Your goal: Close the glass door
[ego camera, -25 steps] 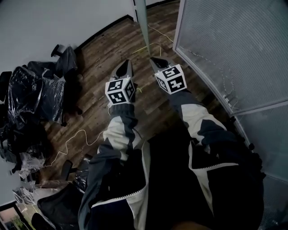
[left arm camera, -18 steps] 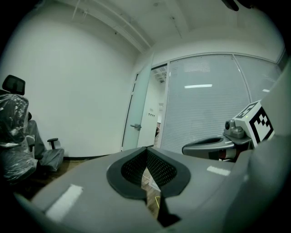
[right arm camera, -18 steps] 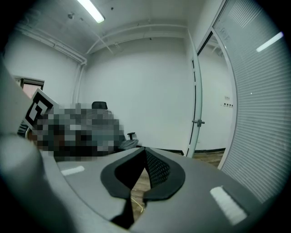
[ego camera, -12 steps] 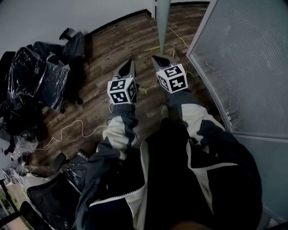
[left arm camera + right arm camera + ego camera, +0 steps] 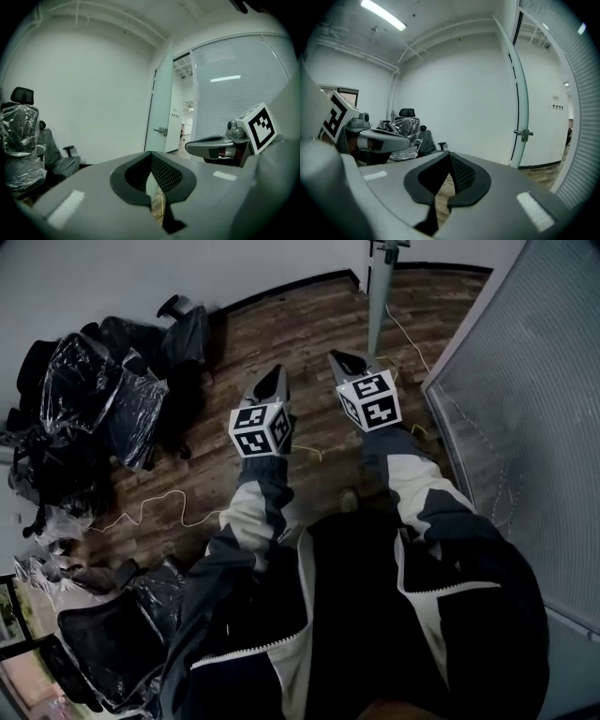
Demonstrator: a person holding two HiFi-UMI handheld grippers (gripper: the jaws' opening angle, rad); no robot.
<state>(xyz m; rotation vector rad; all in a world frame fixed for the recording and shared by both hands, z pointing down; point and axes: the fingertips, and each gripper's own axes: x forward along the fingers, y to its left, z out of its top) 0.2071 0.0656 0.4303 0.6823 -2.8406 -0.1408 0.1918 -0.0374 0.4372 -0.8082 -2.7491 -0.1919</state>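
The glass door (image 5: 377, 307) stands open, edge-on ahead of me, its metal handle (image 5: 388, 246) at the top of the head view. In the left gripper view the door (image 5: 159, 101) and its lever handle (image 5: 161, 131) are still some way off. The right gripper view shows the door's edge (image 5: 520, 93) and handle (image 5: 524, 134) to the right of the jaws. My left gripper (image 5: 277, 377) and right gripper (image 5: 340, 358) are held side by side over the wooden floor, both shut and holding nothing, neither touching the door.
A frosted glass partition (image 5: 525, 427) runs along the right. Plastic-wrapped office chairs (image 5: 94, 409) crowd the left by the white wall, with more chairs (image 5: 103, 652) at the lower left. A yellow cable (image 5: 159, 507) trails across the floor.
The head view has swung left: the door edge and the partition slid to the right, the chairs came further into the frame. Both grippers moved along the floor with the person and stayed shut.
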